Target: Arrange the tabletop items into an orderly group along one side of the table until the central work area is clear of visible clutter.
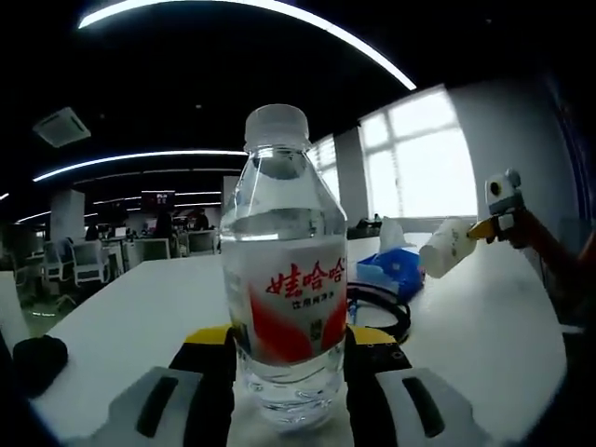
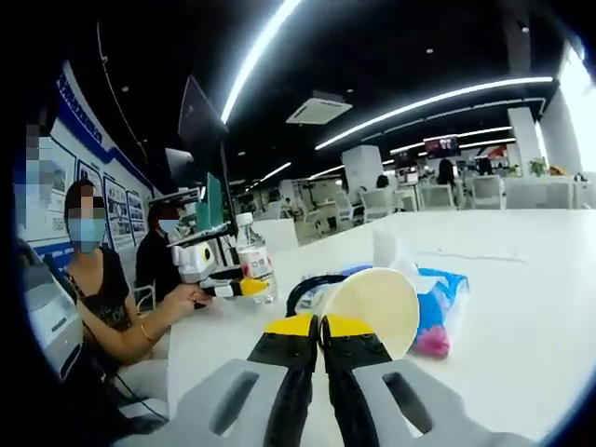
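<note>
Jaws of the left gripper (image 1: pixel 289 372) pinch a clear plastic water bottle (image 1: pixel 284 279) standing on the white bench (image 1: pixel 484 317), while the right gripper (image 2: pixel 322 337) nips a cream paper cup's (image 2: pixel 372 305) rim, a thin hold that could slip or crush it.

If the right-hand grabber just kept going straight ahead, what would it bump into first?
It already grips a paper cup by the rim. Pushed straight on, that cup would probably meet the blue tissue pack and black cable first, though depth is hard to judge.
</note>
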`<state>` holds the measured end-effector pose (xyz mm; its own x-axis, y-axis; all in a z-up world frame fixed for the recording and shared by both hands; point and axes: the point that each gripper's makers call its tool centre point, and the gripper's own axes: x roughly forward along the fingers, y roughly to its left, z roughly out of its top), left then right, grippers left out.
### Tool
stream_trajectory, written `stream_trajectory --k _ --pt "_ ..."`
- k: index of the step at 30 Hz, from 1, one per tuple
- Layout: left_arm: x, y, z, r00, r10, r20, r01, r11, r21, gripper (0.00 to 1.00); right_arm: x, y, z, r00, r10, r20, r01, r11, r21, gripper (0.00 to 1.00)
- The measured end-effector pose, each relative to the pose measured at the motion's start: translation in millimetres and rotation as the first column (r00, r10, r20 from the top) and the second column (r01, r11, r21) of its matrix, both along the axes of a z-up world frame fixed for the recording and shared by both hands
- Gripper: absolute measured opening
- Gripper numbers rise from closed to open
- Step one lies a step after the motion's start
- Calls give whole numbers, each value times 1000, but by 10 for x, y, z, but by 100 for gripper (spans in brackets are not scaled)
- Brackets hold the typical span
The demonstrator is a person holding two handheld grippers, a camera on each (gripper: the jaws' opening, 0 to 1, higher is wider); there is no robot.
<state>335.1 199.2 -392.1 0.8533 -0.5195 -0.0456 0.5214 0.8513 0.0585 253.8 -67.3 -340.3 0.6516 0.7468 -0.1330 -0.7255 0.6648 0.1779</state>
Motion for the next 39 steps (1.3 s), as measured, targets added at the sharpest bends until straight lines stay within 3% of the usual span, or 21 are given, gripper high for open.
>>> stream_trajectory --k 8,10,13,16,20,24,33,39 --pt "-38 9 -5 1000 -1 -1 1 1000 -18 44 -12 210 196 995 56 77 -46 990 -132 1" --pt "-48 10 -5 1000 -1 0 1 1000 -21 44 39 227 240 994 39 97 -20 982 -189 1" --pt "-56 14 -6 1000 -1 0 1 1000 -28 44 49 362 402 991 61 116 -43 987 -153 1" --pt "-60 16 -7 1000 -3 -3 3 999 -34 44 75 433 457 986 73 148 -44 981 -189 1" --pt "-62 20 -10 1000 -4 -6 4 999 -38 44 126 576 491 996 59 65 -51 991 -123 1" --pt "-65 20 -13 1000 -3 -7 3 999 -35 43 110 667 450 989 106 104 -82 974 -210 1" --pt "-83 28 -27 1000 -4 -10 3 1000 -28 43 98 888 410 981 183 67 -162 957 -242 1" --pt "-109 37 -57 1000 -6 -17 6 1000 -6 43 88 1100 395 964 260 54 -231 922 -312 1"
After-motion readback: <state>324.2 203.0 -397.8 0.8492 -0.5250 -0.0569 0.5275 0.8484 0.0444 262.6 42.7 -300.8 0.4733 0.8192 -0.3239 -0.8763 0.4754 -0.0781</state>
